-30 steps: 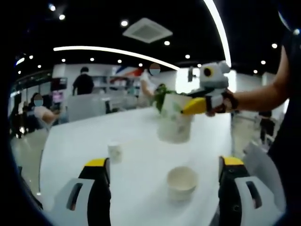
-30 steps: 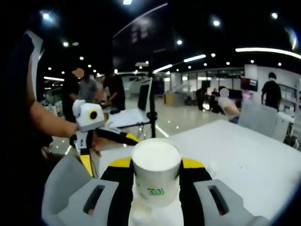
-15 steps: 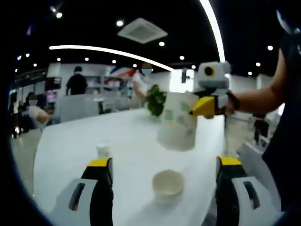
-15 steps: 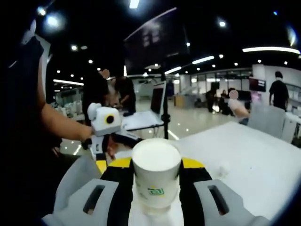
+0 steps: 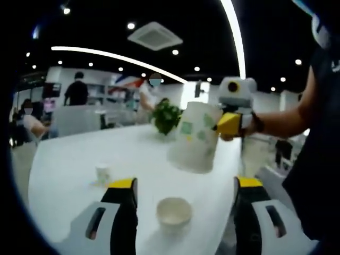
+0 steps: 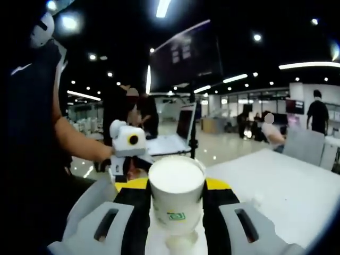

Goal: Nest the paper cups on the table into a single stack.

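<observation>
Pinching a large cup [image 6: 176, 197], right gripper [image 6: 176, 212] hovers; left gripper [image 5: 183, 223] spread, seemingly empty.

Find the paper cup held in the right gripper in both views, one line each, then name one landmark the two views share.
Left gripper view: the held cup hangs right of centre, above the table, pinched by the right gripper.
Right gripper view: the held cup sits low at centre between the yellow-tipped jaws, its open mouth facing the camera.
Shared landmark: the white table.
</observation>
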Available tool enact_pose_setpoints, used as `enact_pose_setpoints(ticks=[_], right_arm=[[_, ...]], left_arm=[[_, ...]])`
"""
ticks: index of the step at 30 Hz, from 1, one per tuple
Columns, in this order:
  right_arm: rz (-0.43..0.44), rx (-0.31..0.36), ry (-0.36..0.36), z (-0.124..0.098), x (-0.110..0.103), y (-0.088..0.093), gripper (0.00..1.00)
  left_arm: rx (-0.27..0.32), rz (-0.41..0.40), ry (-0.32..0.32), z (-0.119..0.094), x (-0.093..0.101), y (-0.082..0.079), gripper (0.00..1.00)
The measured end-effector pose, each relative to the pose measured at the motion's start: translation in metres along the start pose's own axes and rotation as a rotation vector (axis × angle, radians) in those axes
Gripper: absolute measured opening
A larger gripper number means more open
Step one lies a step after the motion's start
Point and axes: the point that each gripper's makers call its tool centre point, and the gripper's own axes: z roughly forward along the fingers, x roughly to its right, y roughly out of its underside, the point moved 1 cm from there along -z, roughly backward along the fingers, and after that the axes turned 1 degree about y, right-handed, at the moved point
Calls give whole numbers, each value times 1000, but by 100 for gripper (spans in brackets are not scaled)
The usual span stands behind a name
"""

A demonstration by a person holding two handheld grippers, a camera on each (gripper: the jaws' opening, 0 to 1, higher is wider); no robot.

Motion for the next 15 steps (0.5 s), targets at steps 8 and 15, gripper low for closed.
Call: enact_pose_setpoints(ticks=[8,15], right_arm=[[7,46,-19,1,-7,-9,35],[34,59,-28,-5,-11,-7,35]], left_arm=[[76,-81,150,1,27,-16,56],[99,-65,203,2,39,-20,46]])
